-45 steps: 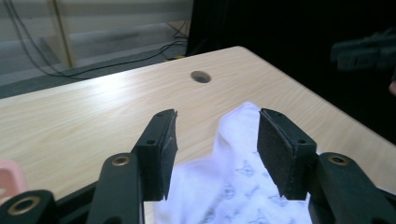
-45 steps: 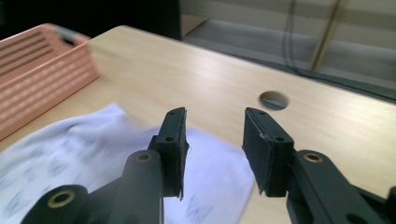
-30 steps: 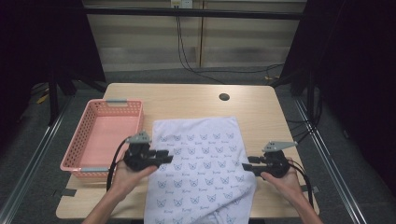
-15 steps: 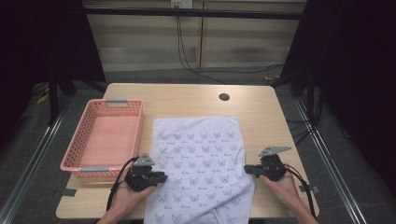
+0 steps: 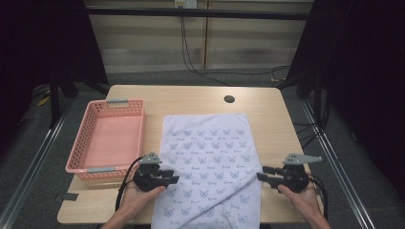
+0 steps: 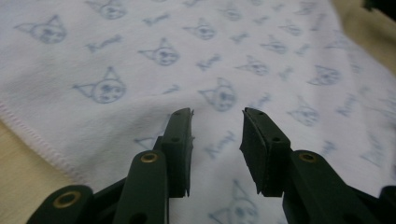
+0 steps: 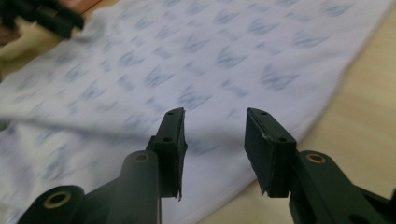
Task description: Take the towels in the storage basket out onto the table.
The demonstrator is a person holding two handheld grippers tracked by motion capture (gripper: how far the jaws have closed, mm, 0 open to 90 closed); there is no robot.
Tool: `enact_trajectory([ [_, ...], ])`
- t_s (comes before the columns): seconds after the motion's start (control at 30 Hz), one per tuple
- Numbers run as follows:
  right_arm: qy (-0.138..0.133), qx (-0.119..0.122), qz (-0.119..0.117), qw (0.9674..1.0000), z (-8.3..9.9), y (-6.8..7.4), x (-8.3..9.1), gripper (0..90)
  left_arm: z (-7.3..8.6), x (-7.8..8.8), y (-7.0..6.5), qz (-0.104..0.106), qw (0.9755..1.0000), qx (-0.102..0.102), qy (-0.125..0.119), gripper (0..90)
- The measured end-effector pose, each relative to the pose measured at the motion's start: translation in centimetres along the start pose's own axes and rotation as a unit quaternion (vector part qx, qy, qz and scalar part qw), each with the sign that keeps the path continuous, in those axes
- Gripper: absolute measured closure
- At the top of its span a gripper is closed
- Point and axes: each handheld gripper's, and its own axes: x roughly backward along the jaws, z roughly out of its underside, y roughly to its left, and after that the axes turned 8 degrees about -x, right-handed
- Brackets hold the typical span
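Both of my hands have dropped toward the near edge of the table (image 5: 200, 98) since a second ago, and the cloth (image 5: 210, 152) now shows a diagonal crease across its near right part. Over that second, both pairs of jaws pinched in and have just been opening again; nothing is clamped between them now. My left gripper (image 5: 168, 176) sits at the near left edge of the cloth, jaws spread apart and pointing right across the fabric; in the left gripper view the pads hover over the white cloth (image 6: 196, 56) with its blue cat-face print, gap clear, hem running past on the left. My right gripper (image 5: 264, 174) sits at the near right edge, pointing left, jaws likewise parted; in the right gripper view the cloth (image 7: 187, 70) lies blurred beyond the pads, its edge running on bare wood. The cloth lies spread flat mid-table, just right of the pink basket (image 5: 76, 160), its near end hanging over the near edge.
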Motion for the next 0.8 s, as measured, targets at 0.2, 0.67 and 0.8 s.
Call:
enact_trajectory([
  [0.2, 0.109, 0.038, -0.020, 0.9932, 2.1, 1.6, -2.8, 56.8, 1.1, 0.3, -1.3, 0.013, 0.9995, -0.019, 0.020, 61.4],
  [0.67, 0.150, 0.055, -0.012, 0.9871, 3.2, 0.9, -0.2, 89.9, 1.8, -0.1, -0.5, -0.060, 0.9964, -0.035, 0.049, 70.2],
  [0.8, 0.156, 0.060, -0.027, 0.9856, 3.8, 1.2, 1.1, 86.4, 1.8, 0.0, -1.2, -0.031, 0.9974, -0.037, 0.054, 60.8],
])
